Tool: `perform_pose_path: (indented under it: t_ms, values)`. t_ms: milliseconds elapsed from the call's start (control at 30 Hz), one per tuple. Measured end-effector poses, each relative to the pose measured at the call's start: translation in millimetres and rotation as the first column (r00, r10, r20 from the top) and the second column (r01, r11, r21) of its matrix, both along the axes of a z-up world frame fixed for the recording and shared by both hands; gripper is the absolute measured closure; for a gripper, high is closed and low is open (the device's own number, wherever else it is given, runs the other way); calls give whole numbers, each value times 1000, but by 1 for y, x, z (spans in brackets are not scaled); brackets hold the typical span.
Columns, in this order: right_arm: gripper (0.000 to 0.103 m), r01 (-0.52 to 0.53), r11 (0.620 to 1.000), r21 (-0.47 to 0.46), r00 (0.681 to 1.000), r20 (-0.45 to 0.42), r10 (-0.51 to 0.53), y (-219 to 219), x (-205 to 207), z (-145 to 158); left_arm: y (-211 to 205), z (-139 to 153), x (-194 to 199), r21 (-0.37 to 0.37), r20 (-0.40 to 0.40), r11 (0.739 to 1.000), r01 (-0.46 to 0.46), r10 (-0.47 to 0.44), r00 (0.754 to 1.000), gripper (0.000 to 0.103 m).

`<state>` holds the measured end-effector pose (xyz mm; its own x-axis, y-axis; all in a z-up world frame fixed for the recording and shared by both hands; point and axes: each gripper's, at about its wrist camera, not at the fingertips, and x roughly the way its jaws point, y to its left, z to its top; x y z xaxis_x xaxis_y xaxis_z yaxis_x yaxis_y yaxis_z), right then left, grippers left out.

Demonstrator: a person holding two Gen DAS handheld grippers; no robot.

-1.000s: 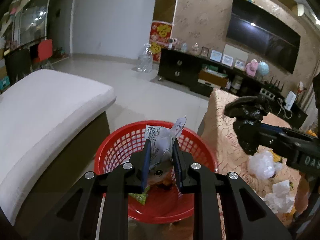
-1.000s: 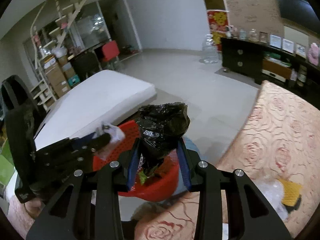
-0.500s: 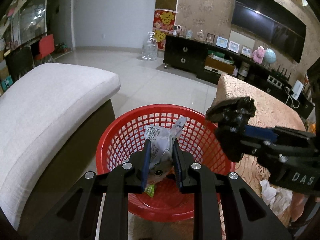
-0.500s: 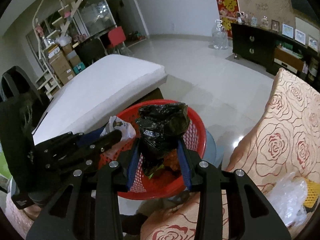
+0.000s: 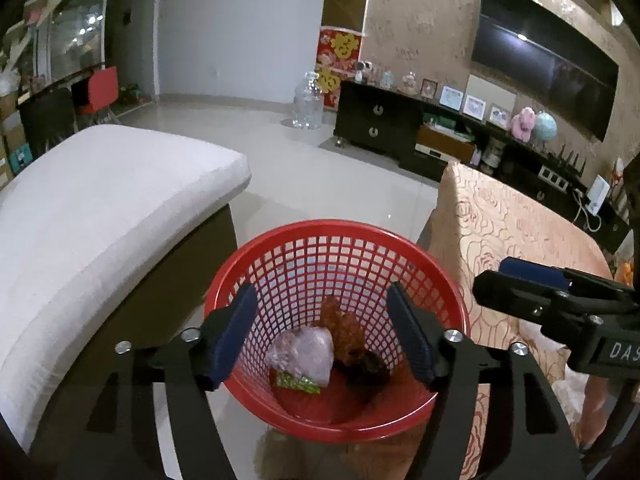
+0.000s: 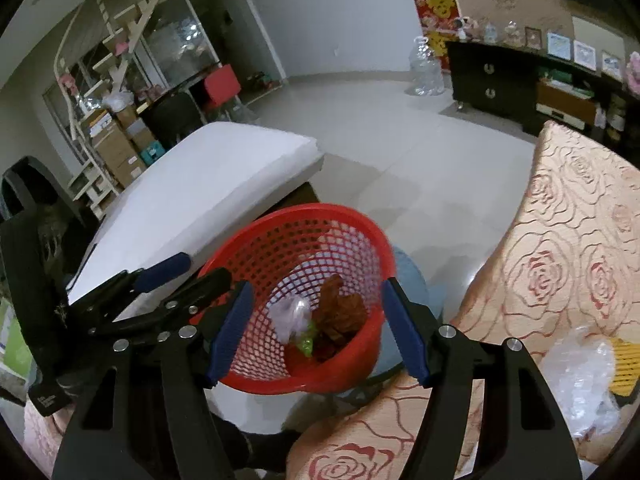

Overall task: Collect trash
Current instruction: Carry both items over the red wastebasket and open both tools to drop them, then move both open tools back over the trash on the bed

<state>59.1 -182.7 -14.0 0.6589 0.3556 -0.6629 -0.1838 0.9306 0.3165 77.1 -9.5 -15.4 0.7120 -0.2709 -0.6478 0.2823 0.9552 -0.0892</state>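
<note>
Now both the left gripper (image 5: pixel 322 332) and the right gripper (image 6: pixel 316 330) hung wide open and empty above the red basket (image 5: pixel 280 248), where a pale bag (image 5: pixel 304 354), brown wrapper (image 5: pixel 344 326) and black bag (image 5: pixel 368 372) lay.

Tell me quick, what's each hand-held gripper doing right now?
Left hand-held gripper: open, holding nothing, above the red basket.
Right hand-held gripper: open, holding nothing.

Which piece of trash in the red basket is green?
The small green wrapper at the bottom of the basket. It lies below the pale plastic bag; the brown wrapper and black bag lie to its right.
</note>
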Motion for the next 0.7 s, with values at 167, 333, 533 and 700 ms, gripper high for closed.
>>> perform_pose_path:
  t_ms: [167,333,533,700]
  values:
    - [39,34,999,-17,999,20,-34,-11,-6,4,-2,4,-4,-3,26,1000,0,0,1000,31]
    - [39,71,997,-29,997,35,-70,-24,-12,7,-7,7,-7,-3,42,1000,9,-9,999,30]
    - [39,108,993,-40,993,49,-106,-36,-19,9,-11,9,-13,8,61,1000,20,-20,998,30]
    - [39,150,987,-57,987,67,-146,-51,-28,15,-17,12,-18,13,76,999,37,-38,996,30]
